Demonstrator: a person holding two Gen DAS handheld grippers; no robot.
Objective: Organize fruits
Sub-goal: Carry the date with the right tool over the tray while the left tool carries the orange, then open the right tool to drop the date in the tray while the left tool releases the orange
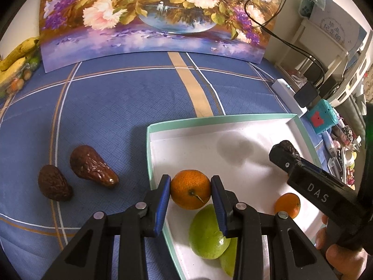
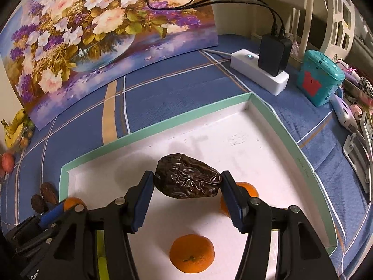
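Two clamped loads above the box (image 2: 163, 119): left hand-held gripper (image 1: 190, 192) on an orange (image 1: 190, 189), right hand-held gripper (image 2: 186, 186) on a date (image 2: 187, 179).

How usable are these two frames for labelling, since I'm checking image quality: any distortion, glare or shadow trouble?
Left wrist view: strong fisheye bending, dark corners, the flower painting bowed; a soft grey shadow lies on the white tray floor; the held orange is sharp. Right wrist view: same curvature; small glints on the glossy brown date-shaped fruit; warm dim upper right corner; no blur.
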